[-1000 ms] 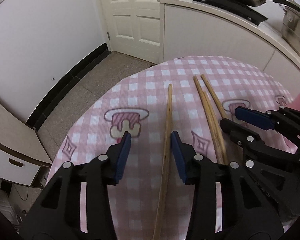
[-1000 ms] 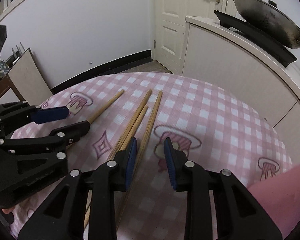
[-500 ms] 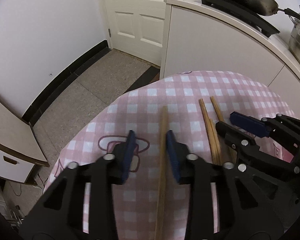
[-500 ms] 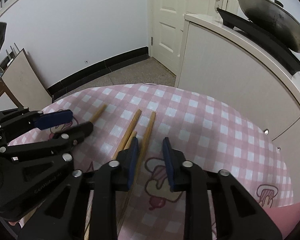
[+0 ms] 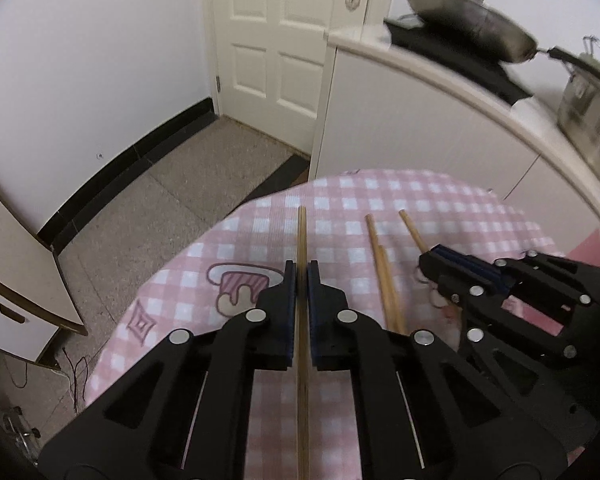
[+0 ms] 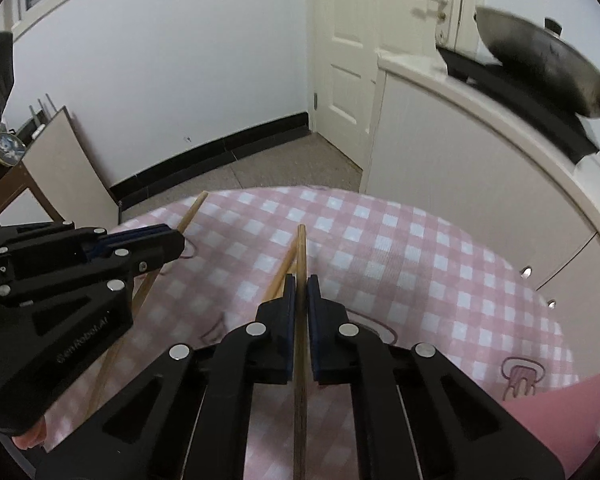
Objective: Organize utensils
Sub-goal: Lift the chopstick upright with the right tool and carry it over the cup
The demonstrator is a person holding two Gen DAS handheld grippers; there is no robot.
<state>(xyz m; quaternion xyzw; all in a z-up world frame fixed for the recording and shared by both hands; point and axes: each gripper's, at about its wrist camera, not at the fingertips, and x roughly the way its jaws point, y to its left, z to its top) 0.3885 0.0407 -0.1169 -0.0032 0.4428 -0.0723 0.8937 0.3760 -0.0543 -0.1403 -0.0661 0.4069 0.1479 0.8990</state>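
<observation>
Fingers of the left gripper point(image 5: 302, 280) and right gripper point(image 6: 301, 294) each pinch one slender wooden chopstick point(image 5: 302, 236), which may pivot and slip if tilted.

"GenRobot.AI" embossed on left tongs point(image 6: 140, 246) body, faintly legible

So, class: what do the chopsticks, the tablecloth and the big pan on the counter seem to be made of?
Chopsticks: probably bamboo or wood, with a matte tan surface and faint grain.
Tablecloth: looks like woven fabric, a pink and white check that drapes softly over the edge.
Pan: metal, likely steel, a dull grey sheen with a darkened inside.
</observation>
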